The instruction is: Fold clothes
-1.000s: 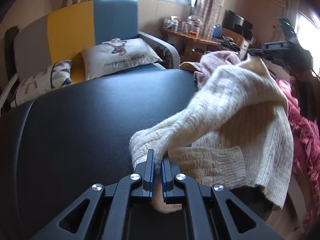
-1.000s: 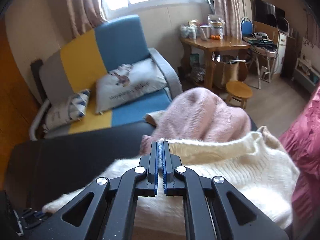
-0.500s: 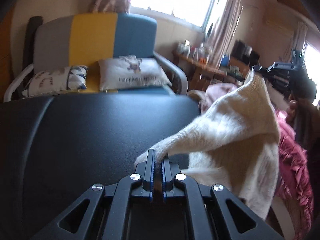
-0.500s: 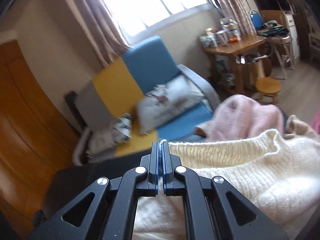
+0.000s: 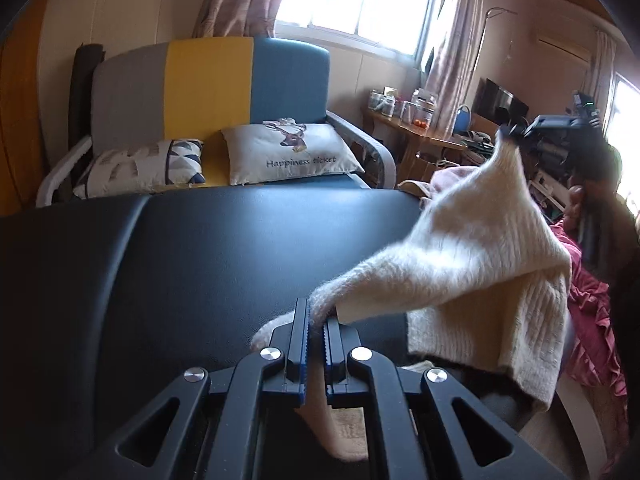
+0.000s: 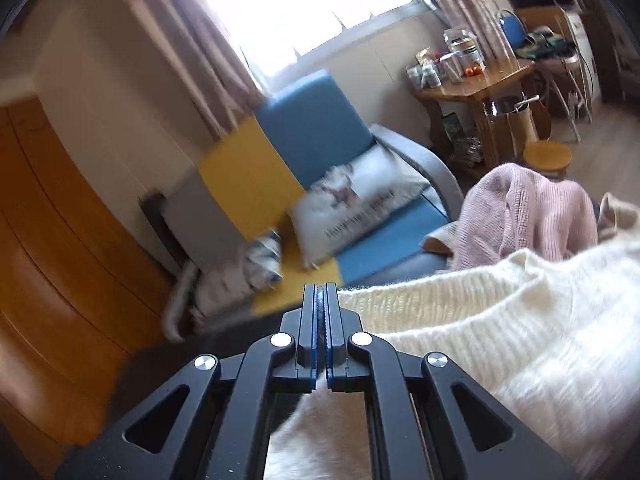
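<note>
The left gripper is clamping a corner of the cream sweater. The right gripper is pinching another edge with jaws nearly touching. The sweater is hanging stretched above the black table, beside the pink garment. No fold is visible; spreading and folding are judged outstanding.

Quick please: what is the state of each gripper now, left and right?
Left gripper: closed, holding the white sweater.
Right gripper: closed, holding the same sweater.
</note>
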{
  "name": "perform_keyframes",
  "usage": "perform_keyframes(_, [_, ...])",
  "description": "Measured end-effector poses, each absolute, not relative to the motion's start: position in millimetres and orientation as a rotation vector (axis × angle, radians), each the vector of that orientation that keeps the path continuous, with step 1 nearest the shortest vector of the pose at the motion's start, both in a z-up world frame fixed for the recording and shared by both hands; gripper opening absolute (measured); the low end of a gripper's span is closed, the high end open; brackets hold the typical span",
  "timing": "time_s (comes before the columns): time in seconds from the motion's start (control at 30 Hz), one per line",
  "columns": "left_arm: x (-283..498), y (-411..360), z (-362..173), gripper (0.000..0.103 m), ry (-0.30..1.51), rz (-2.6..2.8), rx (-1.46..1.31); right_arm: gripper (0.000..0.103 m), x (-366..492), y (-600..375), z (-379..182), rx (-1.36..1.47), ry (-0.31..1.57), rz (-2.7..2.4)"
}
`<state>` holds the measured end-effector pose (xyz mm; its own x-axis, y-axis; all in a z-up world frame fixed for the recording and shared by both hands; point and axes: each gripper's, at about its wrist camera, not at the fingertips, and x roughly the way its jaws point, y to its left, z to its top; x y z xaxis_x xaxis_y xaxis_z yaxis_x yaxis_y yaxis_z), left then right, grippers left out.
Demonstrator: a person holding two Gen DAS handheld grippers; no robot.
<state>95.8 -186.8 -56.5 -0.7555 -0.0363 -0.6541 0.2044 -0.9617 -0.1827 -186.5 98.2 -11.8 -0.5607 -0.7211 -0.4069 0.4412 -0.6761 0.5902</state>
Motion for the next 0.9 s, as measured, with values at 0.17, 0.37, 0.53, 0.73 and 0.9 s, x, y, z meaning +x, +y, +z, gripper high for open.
perform_keyframes(0.17, [99,-192,-40,0.005,0.446,-2.817,0.964,0.001,-170,127,43,0.68,-0.624,-2.234])
perform_keyframes(0.37, [98,-188,-18,0.005,0.404,-2.841,0.917,0.0,-158,139,120,0.521,-0.561,-2.267])
perform_keyframes(0.53, [99,-178,-28,0.005,0.356,-2.838,0.943,0.01,-160,144,87,0.715,-0.409,-2.285])
perform_keyframes(0.73, [103,-183,-54,0.005,0.345,-2.8,1.024,0.041,-165,162,-45,1.192,-0.33,-2.222])
perform_keyframes(0.9, [95,-184,-77,0.005,0.333,-2.755,1.112,0.042,-174,164,-98,1.278,-0.394,-2.186])
